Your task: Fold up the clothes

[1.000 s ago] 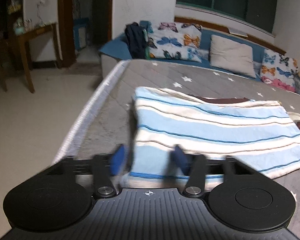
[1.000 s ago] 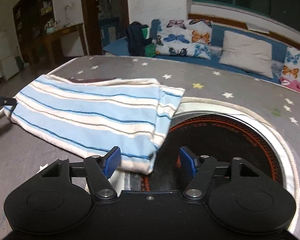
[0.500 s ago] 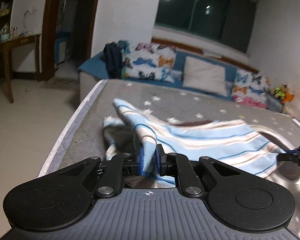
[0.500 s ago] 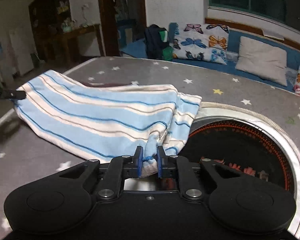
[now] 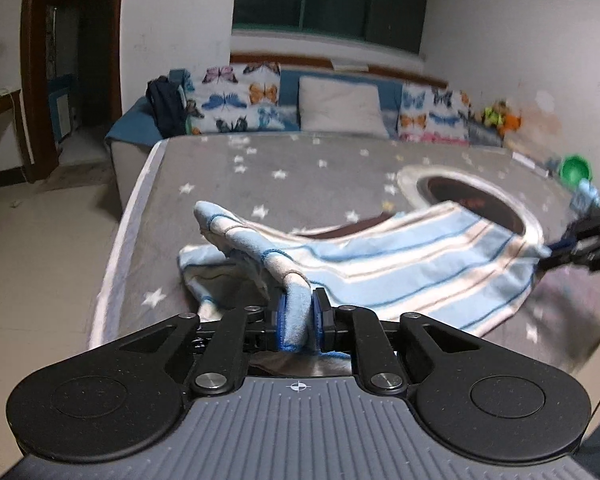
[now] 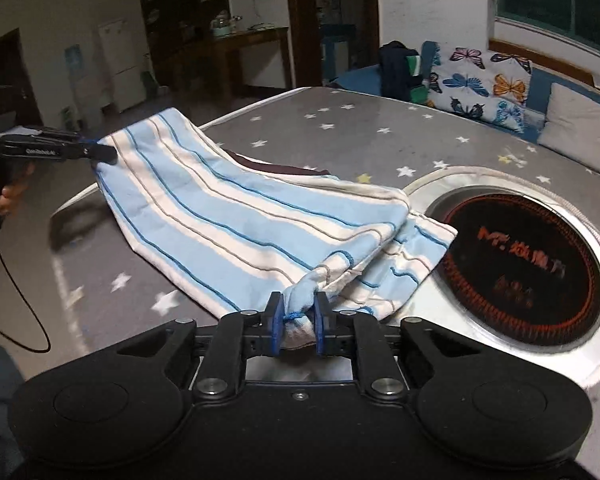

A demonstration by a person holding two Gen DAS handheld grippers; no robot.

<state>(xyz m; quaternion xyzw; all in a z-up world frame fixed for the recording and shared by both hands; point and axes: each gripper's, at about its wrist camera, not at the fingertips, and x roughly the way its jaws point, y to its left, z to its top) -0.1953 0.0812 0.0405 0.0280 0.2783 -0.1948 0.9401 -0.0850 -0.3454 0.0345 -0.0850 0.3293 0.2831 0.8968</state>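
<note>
A light blue and white striped garment (image 5: pixel 400 264) lies across the grey star-patterned table (image 5: pixel 300 172). My left gripper (image 5: pixel 298 316) is shut on its near left corner and holds that edge lifted. My right gripper (image 6: pixel 298 318) is shut on the near right corner of the same garment (image 6: pixel 236 224). The right gripper also shows at the right edge of the left wrist view (image 5: pixel 556 250), and the left gripper at the left of the right wrist view (image 6: pixel 96 152). The near edge is raised between them; a dark brown layer (image 6: pixel 276 168) peeks out underneath.
A round induction hob (image 6: pixel 520 264) with a metal rim is set in the table right of the garment. A sofa with butterfly cushions (image 5: pixel 240 100) runs behind the table. A green cup (image 5: pixel 576 170) stands at the far right. The table's left edge (image 5: pixel 116 240) drops to the floor.
A second ago both grippers were open at the garment's near corners. They closed on the corners and have since lifted the near edge higher off the table.
</note>
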